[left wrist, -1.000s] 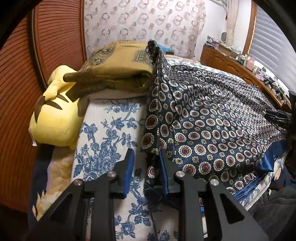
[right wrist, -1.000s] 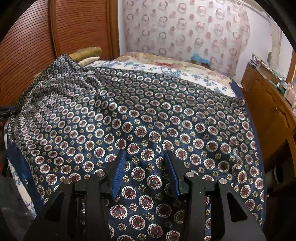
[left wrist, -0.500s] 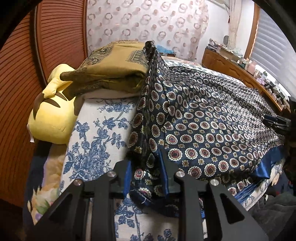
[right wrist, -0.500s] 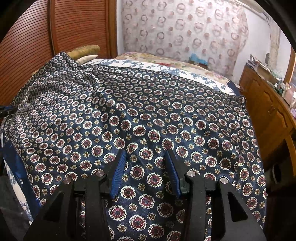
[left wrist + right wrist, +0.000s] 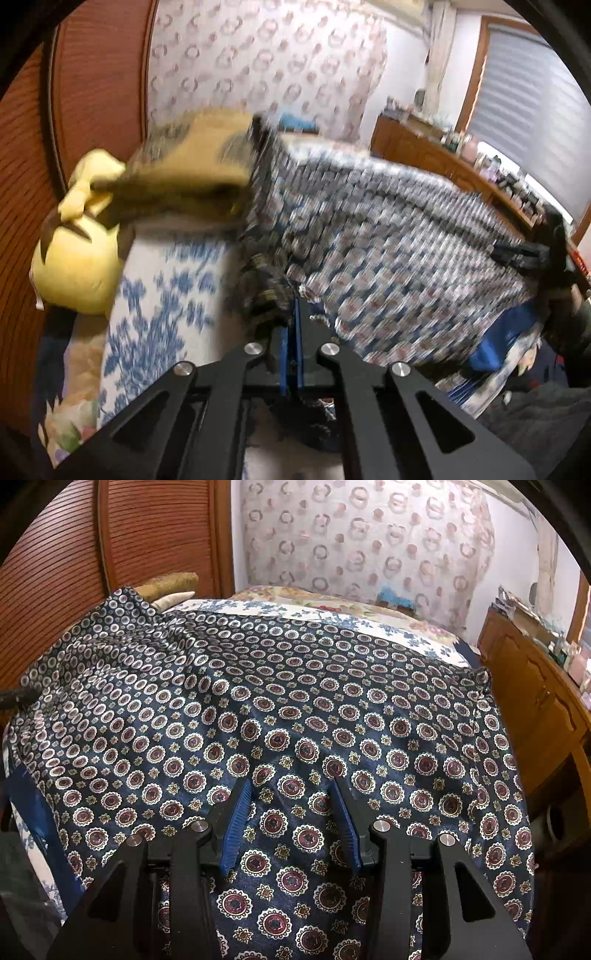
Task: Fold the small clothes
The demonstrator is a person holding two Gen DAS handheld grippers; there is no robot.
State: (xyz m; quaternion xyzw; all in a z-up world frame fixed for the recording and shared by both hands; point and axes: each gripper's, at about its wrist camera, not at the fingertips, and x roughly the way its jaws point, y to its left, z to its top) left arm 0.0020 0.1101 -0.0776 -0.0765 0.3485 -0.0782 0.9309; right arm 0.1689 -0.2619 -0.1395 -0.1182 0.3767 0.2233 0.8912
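Note:
A navy cloth (image 5: 295,709) printed with red and white medallions lies spread over the bed. In the left wrist view it (image 5: 388,236) is blurred and its near left corner is lifted. My left gripper (image 5: 296,306) is shut on that corner, the blue pads pressed together with the cloth's edge between them. My right gripper (image 5: 291,790) is open, its blue pads wide apart just above the cloth's near edge, with cloth between and under the fingers. The right gripper also shows in the left wrist view (image 5: 524,254) at the cloth's far side.
A yellow plush toy (image 5: 77,254) and a folded mustard cloth (image 5: 192,177) sit at the bed's left end, on a blue floral sheet (image 5: 155,317). A wooden slatted door (image 5: 74,572) stands behind. A wooden dresser (image 5: 535,701) runs along the right.
My left gripper has closed on the cloth's corner and is lifting it fast; the view is motion-blurred. My right gripper stays open over the near edge, nearly still.

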